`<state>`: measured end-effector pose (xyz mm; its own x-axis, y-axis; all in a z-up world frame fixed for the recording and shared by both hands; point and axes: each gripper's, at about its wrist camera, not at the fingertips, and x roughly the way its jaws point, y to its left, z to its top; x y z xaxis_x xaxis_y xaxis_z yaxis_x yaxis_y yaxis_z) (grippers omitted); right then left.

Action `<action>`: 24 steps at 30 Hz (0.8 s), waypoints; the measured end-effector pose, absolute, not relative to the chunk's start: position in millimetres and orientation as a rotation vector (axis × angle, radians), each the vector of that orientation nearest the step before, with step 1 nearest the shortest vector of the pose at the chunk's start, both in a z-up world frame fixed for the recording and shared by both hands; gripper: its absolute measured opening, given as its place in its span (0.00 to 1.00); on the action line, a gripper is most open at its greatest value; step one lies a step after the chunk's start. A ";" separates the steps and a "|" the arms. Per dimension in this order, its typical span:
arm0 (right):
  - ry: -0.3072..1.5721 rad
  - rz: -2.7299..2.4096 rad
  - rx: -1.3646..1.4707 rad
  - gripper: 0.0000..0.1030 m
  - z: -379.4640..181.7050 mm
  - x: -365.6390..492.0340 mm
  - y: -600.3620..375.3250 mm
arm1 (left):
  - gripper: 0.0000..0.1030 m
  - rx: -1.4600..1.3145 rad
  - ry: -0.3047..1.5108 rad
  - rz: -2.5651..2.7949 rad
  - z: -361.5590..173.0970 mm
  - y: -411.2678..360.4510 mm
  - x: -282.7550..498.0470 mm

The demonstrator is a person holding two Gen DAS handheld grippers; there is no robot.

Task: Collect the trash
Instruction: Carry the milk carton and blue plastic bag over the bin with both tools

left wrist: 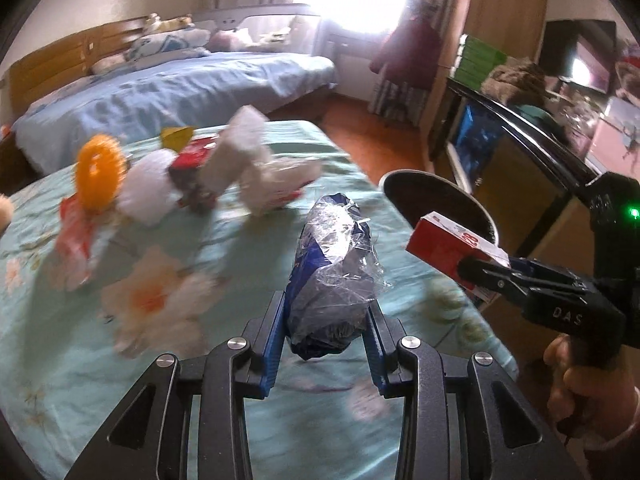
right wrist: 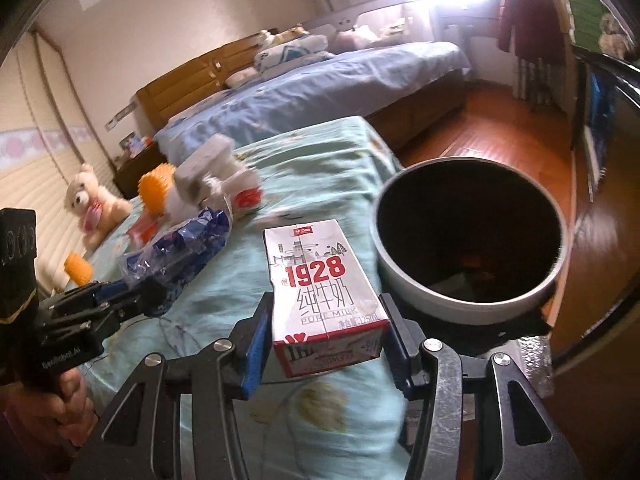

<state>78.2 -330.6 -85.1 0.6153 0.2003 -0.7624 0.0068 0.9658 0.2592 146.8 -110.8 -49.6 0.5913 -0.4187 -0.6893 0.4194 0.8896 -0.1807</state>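
Trash is sitting in both grippers above the teal bedspread (left wrist: 248, 240). Largest around it is the room — a second bed (left wrist: 168, 92) with blue sheets and a wooden headboard lying beyond, a bright curtained window behind that, wood floor to the right. Next, the bin (right wrist: 468, 304), round with a dark inside and a pale wall, is standing just off the bedspread's right edge, near the carton.

Blurred clutter is lying farther back on the flowered cloth: white crumpled paper (left wrist: 248, 160), an orange spiky ring (left wrist: 98, 172), red scraps. A teddy bear (right wrist: 94, 204) is sitting at the far left edge in the right wrist view. Nothing is standing between the carton and the bin's mouth.

The left gripper (left wrist: 326, 322) is pinching a crumpled blue-and-clear wrapper (left wrist: 336, 268) by its near end at a narrow opening; its long axis is running away from the fingers and upward. The right gripper (right wrist: 326, 344) is clamping a milk carton (right wrist: 320, 284) — white and red, marked 1928 — at a middling opening, blue pads on its two side faces. The carton's long axis is pointing forward along the fingers, printed face up, its far end beside the bin's rim.
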 end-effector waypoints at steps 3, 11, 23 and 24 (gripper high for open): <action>0.904 0.083 0.266 0.49 -84.7 76.0 -342.2 | 0.33 0.019 0.802 -0.513 -51.2 -125.5 152.4; 0.885 0.017 0.291 0.48 -82.8 71.4 -369.5 | 0.33 0.055 0.805 -0.558 -52.7 -152.0 167.3; 0.878 -0.064 0.327 0.47 -89.7 75.8 -408.1 | 0.34 0.096 0.822 -0.598 -57.1 -186.8 181.6; 0.879 -0.069 0.332 0.47 -90.4 76.1 -411.0 | 0.34 0.100 0.824 -0.601 -57.0 -189.7 182.3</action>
